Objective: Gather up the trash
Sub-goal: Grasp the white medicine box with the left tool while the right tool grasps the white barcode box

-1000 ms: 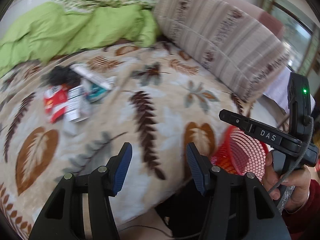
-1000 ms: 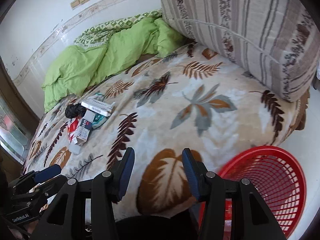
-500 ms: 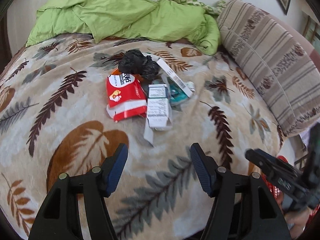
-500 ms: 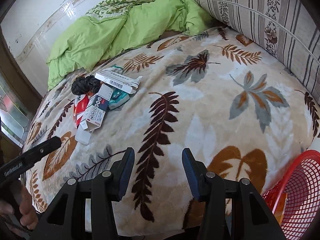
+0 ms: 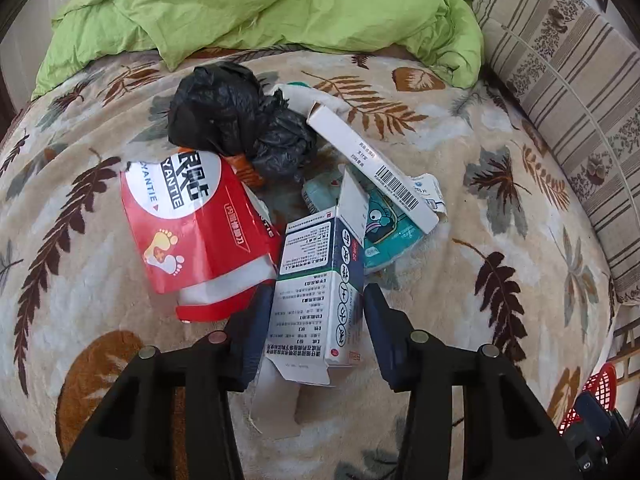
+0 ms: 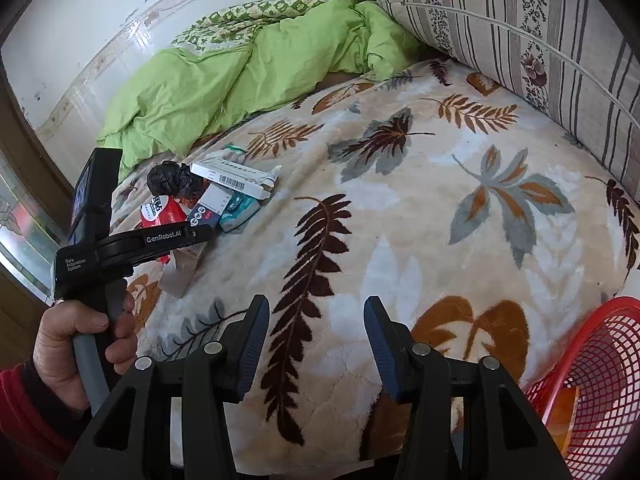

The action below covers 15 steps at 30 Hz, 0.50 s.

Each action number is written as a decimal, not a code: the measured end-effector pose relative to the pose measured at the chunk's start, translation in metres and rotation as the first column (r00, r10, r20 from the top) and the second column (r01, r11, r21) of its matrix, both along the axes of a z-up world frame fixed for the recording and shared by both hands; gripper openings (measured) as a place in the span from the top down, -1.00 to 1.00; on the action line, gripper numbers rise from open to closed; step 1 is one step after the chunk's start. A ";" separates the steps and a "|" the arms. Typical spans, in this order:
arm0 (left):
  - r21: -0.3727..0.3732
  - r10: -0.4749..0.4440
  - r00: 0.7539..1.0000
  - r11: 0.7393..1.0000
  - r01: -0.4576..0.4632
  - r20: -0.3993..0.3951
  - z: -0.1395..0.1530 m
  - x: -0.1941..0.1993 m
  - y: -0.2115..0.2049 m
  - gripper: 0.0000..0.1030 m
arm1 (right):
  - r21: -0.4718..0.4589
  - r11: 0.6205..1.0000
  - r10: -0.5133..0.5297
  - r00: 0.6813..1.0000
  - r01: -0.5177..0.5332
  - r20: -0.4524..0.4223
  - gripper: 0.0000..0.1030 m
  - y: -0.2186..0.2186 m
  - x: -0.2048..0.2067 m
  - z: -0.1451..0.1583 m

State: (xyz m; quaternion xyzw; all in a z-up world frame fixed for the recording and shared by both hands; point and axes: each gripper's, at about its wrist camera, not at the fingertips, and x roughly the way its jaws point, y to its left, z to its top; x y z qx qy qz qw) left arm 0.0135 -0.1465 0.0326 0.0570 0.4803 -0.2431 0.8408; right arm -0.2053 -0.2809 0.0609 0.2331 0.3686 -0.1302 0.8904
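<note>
With left tool straddling it, medicine box points lengthwise away

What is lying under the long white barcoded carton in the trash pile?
The long white barcoded carton lies across a teal cartoon-print packet, its far end beside a crumpled black plastic bag. Whatever else is beneath it is covered.
</note>
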 end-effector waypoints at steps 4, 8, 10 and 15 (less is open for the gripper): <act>-0.022 -0.022 0.999 0.999 0.023 0.030 0.006 -0.018 0.014 0.24 | 0.011 1.000 0.003 1.000 -0.003 0.003 -0.01 0.000 0.001 -0.001; -0.049 -0.043 0.999 0.998 0.044 0.030 0.009 -0.047 0.047 0.25 | 0.013 1.000 0.016 1.000 -0.016 -0.001 -0.01 0.003 0.004 -0.002; -0.055 -0.030 0.999 0.998 0.031 0.030 0.010 -0.061 0.068 0.25 | 0.005 1.000 0.023 1.000 -0.023 -0.009 -0.01 0.004 0.005 -0.002; -0.029 0.123 0.988 0.992 -0.120 0.094 0.009 -0.083 0.122 0.25 | 0.012 0.995 0.100 0.994 -0.099 -0.050 -0.03 0.011 0.017 -0.004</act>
